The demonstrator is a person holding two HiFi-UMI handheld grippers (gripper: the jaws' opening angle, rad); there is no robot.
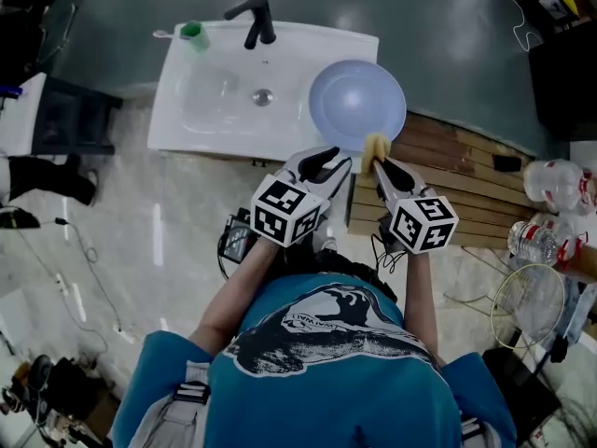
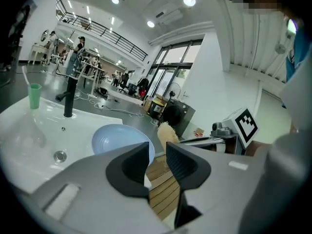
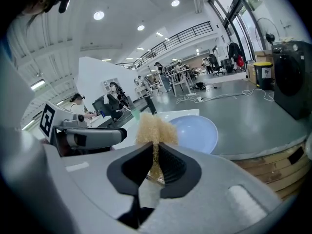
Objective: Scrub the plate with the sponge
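Yellow sponge (image 3: 153, 128) is pinched in your right gripper (image 3: 155, 147). Its jaws are pressed in on the sponge's lower half, and the frayed top sticks out past the tips. Your left gripper (image 2: 157, 147) holds nothing. Its jaws stand a little apart, and only a narrow gap shows between them.

The plate (image 1: 357, 104) is pale blue and lies flat on the right end of the sink (image 1: 215, 110), beside the basin. It reaches out past the sink's right edge. The sponge (image 1: 376, 146) sits at the plate's near rim, off the sink's front right corner. No view shows whether the two touch. The left gripper (image 1: 336, 162) points at that same near rim, just beside the right gripper (image 1: 381, 164).

Count one plate, one sponge and two grippers. There is also one black tap (image 1: 254, 21) at the back of the sink and one green cup (image 1: 191, 34) at its back left corner.

Both your forearms reach forward from your chest toward the sink's front right corner. They run close together and nearly parallel. The grippers are level with each other, marker cubes turned up and jaws aimed away from you. From the left gripper view the plate (image 2: 117, 138) lies beyond the left jaw, with the sponge (image 2: 167, 133) to its right.
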